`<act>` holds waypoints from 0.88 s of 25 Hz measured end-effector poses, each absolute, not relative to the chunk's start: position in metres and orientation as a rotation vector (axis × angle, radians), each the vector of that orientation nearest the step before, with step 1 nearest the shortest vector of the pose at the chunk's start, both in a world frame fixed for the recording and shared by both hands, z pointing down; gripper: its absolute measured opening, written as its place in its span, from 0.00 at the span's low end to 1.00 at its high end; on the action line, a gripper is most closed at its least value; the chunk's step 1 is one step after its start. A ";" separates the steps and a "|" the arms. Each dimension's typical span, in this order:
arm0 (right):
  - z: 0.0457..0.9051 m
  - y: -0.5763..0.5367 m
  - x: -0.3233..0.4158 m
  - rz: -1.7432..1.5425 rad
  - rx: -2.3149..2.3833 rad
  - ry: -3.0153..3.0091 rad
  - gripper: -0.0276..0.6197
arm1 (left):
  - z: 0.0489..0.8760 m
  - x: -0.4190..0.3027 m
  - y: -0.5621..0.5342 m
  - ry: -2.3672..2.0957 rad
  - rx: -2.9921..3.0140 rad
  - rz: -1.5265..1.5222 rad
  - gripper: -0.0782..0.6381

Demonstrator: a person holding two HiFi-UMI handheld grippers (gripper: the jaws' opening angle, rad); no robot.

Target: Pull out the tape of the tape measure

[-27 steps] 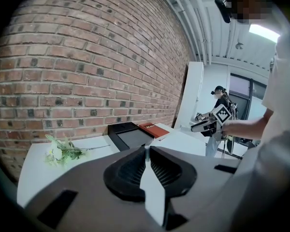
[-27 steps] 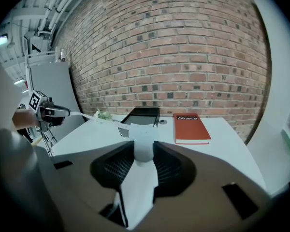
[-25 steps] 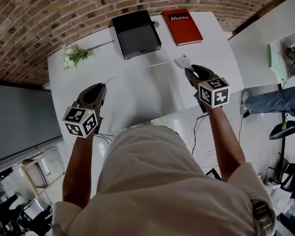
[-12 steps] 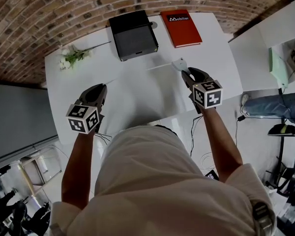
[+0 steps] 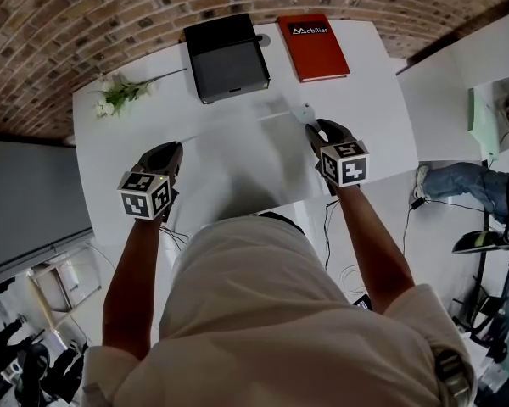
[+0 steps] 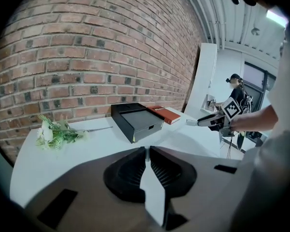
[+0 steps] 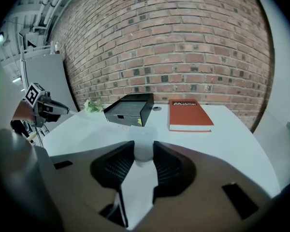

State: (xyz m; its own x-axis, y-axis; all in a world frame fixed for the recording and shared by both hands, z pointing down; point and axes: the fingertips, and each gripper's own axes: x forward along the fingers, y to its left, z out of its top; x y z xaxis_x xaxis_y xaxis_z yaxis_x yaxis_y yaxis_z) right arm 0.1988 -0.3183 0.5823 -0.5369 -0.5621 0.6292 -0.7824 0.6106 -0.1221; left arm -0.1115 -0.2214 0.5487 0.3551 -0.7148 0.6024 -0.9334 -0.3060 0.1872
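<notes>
The right gripper point(image 5: 312, 125) pinches the white tape measure case point(image 5: 305, 110) above the table's point(image 5: 365, 75) right half. The left gripper point(image 5: 173, 147), jaws nearly pressed together, seems to nip the tape point(image 5: 237, 125). Draw the two apart straight, both grips firm.
</notes>
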 end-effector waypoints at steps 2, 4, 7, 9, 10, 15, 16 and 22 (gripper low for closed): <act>0.592 -0.320 0.200 0.536 1.052 -2.283 0.24 | 0.556 -0.111 -0.225 -1.432 2.098 0.582 0.15; 0.603 -0.323 0.201 0.529 1.047 -2.277 0.24 | 0.566 -0.111 -0.228 -1.430 2.083 0.602 0.15; 0.616 -0.329 0.201 0.519 1.041 -2.269 0.24 | 0.579 -0.109 -0.234 -1.429 2.064 0.629 0.15; 0.624 -0.332 0.201 0.516 1.037 -2.263 0.24 | 0.588 -0.109 -0.238 -1.435 2.047 0.651 0.15; 0.628 -0.333 0.201 0.515 1.034 -2.259 0.24 | 0.592 -0.110 -0.239 -1.436 2.040 0.660 0.15; 0.636 -0.339 0.198 0.513 1.022 -2.257 0.24 | 0.609 -0.111 -0.248 -1.436 2.003 0.695 0.15; 0.639 -0.341 0.198 0.516 1.022 -2.255 0.24 | 0.612 -0.112 -0.250 -1.436 1.997 0.707 0.15; 0.654 -0.348 0.194 0.513 1.018 -2.256 0.24 | 0.634 -0.117 -0.258 -1.438 1.950 0.752 0.15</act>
